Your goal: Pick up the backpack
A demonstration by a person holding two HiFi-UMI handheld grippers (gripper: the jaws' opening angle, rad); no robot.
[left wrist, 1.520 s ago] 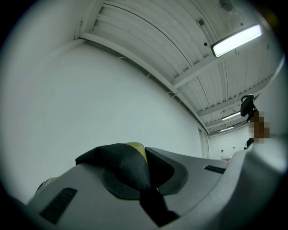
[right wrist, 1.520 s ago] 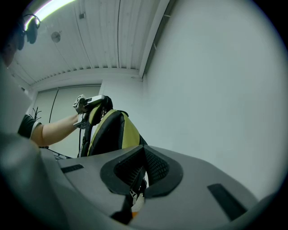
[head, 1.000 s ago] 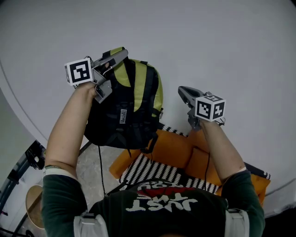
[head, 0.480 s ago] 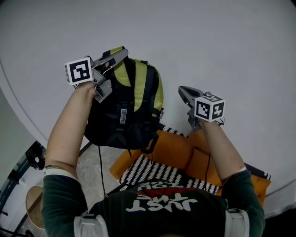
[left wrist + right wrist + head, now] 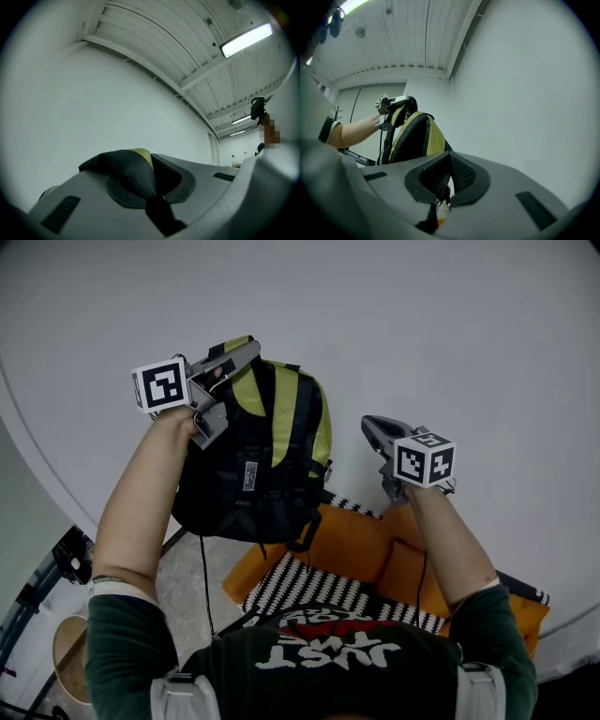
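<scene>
Hangs the black-and-lime fabric backpack [image 5: 270, 460] aloft from the clenched left gripper [image 5: 246, 349], with the shut, empty right gripper [image 5: 370, 426] at three o'clock, seemingly completing the pick-up

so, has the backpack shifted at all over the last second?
No. In the head view the backpack hangs from the left gripper in the same spot, its bottom edge sitting just as before against the orange seat below.

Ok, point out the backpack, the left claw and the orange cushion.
backpack [image 5: 272, 486], head view, black front panel.
left claw [image 5: 247, 351], head view, tips at the backpack's top.
orange cushion [image 5: 352, 540], head view, top face.
</scene>
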